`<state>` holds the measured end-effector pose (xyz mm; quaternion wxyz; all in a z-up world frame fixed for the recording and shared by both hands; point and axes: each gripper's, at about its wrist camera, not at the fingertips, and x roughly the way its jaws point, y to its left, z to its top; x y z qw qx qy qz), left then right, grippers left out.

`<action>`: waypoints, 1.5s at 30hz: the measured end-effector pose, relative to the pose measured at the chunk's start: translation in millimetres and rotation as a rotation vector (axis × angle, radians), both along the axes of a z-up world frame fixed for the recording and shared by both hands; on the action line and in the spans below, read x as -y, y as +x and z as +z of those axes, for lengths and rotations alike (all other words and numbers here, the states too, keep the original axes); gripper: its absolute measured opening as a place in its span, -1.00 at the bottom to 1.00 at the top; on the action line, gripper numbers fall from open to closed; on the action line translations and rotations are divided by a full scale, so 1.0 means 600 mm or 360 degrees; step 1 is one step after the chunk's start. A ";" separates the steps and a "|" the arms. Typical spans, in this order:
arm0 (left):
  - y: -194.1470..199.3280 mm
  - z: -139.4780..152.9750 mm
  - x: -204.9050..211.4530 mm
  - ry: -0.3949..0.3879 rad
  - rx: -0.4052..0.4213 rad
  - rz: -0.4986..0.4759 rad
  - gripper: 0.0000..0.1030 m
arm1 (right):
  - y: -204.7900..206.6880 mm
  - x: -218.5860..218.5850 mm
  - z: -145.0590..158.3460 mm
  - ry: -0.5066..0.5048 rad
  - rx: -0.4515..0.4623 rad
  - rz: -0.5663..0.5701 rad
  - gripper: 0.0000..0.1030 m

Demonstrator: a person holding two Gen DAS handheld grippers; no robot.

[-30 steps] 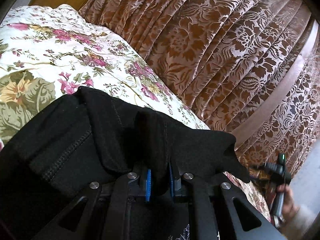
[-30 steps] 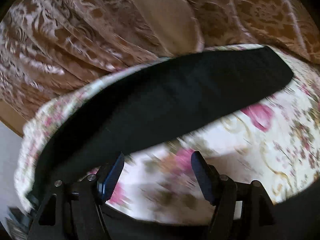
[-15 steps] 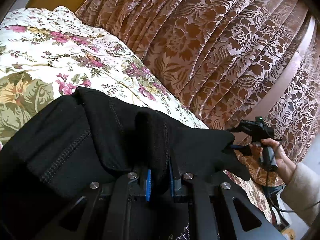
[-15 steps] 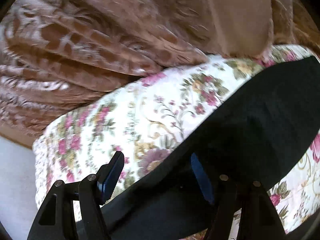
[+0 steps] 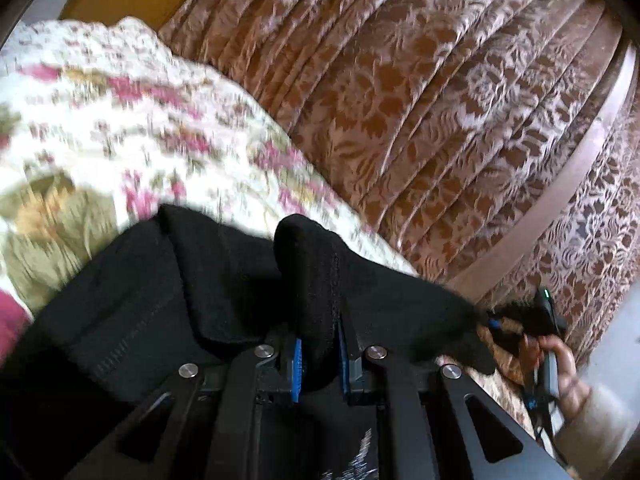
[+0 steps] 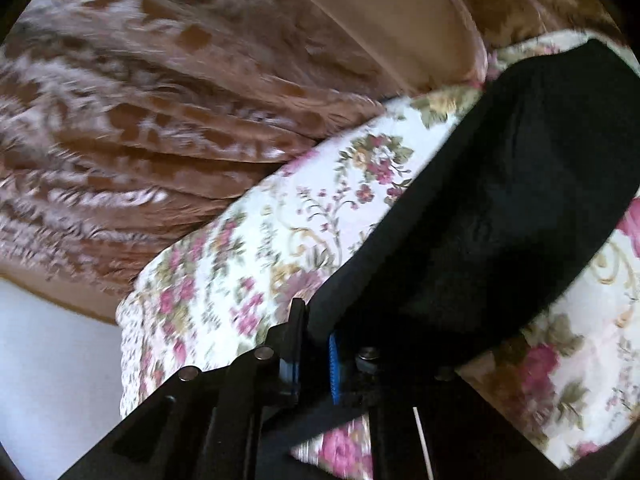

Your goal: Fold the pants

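Observation:
Black pants lie on a floral bedspread. My left gripper is shut on a bunched fold of the pants near the stitched waist end. In the right wrist view the pants stretch as a long black band across the bedspread. My right gripper is shut on the edge of the pants at the near end. The right gripper also shows in the left wrist view, held by a hand at the far right.
A brown patterned curtain hangs close behind the bed and also fills the right wrist view. The bed's edge drops to a pale floor at the left.
My right gripper was open over the pants and has shut on their edge. My left gripper stays shut on the pants and has shifted slightly, blurring the bedspread.

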<state>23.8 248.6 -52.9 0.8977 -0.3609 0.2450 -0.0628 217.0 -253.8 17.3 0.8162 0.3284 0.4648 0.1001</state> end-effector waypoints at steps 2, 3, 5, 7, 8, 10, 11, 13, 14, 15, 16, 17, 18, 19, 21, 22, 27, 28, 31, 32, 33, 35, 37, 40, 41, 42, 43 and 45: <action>-0.008 0.025 -0.009 -0.0015 0.0072 0.0020 -0.74 | -0.029 0.003 0.018 0.0005 0.0061 0.0036 -0.82; -0.013 0.040 -0.014 -0.0015 0.0117 0.0032 -0.74 | -0.055 0.008 0.031 0.0012 0.0113 0.0058 -0.82; -0.027 0.068 -0.027 0.0000 0.0200 0.0061 -0.74 | -0.092 0.015 0.049 0.0030 0.0187 0.0092 -0.82; -0.037 0.086 -0.038 0.0010 0.0249 0.0081 -0.74 | -0.140 0.014 0.064 0.0021 0.0286 0.0144 -0.82; -0.041 0.091 -0.044 0.0009 0.0259 0.0085 -0.74 | -0.164 0.013 0.070 0.0006 0.0335 0.0171 -0.82; -0.051 0.091 -0.056 -0.0016 0.0253 0.0102 -0.74 | -0.220 0.004 0.075 -0.0038 0.0419 0.0216 -0.82; -0.054 0.087 -0.059 -0.0027 0.0243 0.0109 -0.74 | -0.238 0.001 0.074 -0.0049 0.0444 0.0229 -0.82; -0.058 0.073 -0.067 -0.0060 0.0192 0.0129 -0.74 | -0.287 -0.006 0.063 -0.0074 0.0499 0.0258 -0.82; -0.060 0.064 -0.071 -0.0081 0.0166 0.0136 -0.74 | -0.303 -0.010 0.054 -0.0082 0.0508 0.0263 -0.82; -0.063 0.053 -0.074 -0.0109 0.0140 0.0145 -0.74 | -0.315 -0.014 0.045 -0.0083 0.0510 0.0265 -0.82; -0.067 0.042 -0.078 -0.0131 0.0110 0.0154 -0.74 | -0.332 -0.018 0.031 -0.0075 0.0507 0.0263 -0.82; -0.071 0.032 -0.080 -0.0137 0.0080 0.0158 -0.74 | -0.347 -0.021 0.011 -0.0056 0.0508 0.0259 -0.82; -0.074 0.023 -0.080 -0.0135 0.0048 0.0157 -0.74 | -0.357 -0.022 -0.005 -0.0041 0.0505 0.0251 -0.82; -0.078 0.013 -0.079 -0.0133 0.0012 0.0153 -0.73 | -0.365 -0.023 -0.021 -0.0031 0.0491 0.0243 -0.82; -0.087 -0.003 -0.077 -0.0137 -0.0044 0.0157 -0.61 | -0.375 -0.027 -0.067 -0.0028 0.0422 0.0232 -0.82; -0.092 -0.011 -0.078 -0.0148 -0.0080 0.0168 -0.52 | -0.375 -0.029 -0.090 -0.0037 0.0380 0.0222 -0.82; -0.122 -0.020 -0.093 -0.0287 -0.0134 0.0134 -0.06 | -0.371 -0.018 -0.142 0.0087 0.0385 0.0146 -0.88; -0.128 -0.019 -0.095 -0.0313 -0.0142 0.0129 0.14 | -0.370 -0.019 -0.142 0.0083 0.0393 0.0153 -0.88; -0.151 -0.025 -0.105 -0.0498 -0.0177 0.0120 0.47 | -0.375 -0.020 -0.142 0.0063 0.0436 0.0169 -0.88; -0.160 -0.028 -0.108 -0.0557 -0.0183 0.0123 0.47 | -0.378 -0.022 -0.141 0.0058 0.0447 0.0169 -0.88; -0.168 -0.030 -0.111 -0.0623 -0.0201 0.0128 0.47 | -0.381 -0.022 -0.141 0.0052 0.0461 0.0169 -0.88; -0.180 -0.028 -0.113 -0.0718 -0.0212 0.0108 0.47 | -0.384 -0.026 -0.140 0.0034 0.0482 0.0170 -0.87; -0.190 -0.020 -0.109 -0.0787 -0.0175 0.0061 0.47 | -0.384 -0.027 -0.138 0.0026 0.0493 0.0171 -0.87; -0.193 -0.008 -0.094 -0.0870 -0.0138 -0.0053 0.50 | -0.388 -0.025 -0.139 0.0030 0.0497 0.0171 -0.87; -0.190 -0.006 -0.088 -0.0882 -0.0141 -0.0080 0.56 | -0.387 -0.025 -0.139 0.0034 0.0494 0.0170 -0.87; -0.186 -0.005 -0.082 -0.0883 -0.0145 -0.0100 0.60 | -0.387 -0.025 -0.139 0.0036 0.0489 0.0169 -0.87; -0.180 -0.003 -0.074 -0.0869 -0.0152 -0.0112 0.67 | -0.387 -0.024 -0.139 0.0035 0.0488 0.0169 -0.87; -0.165 -0.001 -0.063 -0.0843 -0.0187 -0.0094 0.73 | -0.387 -0.026 -0.139 0.0028 0.0486 0.0167 -0.87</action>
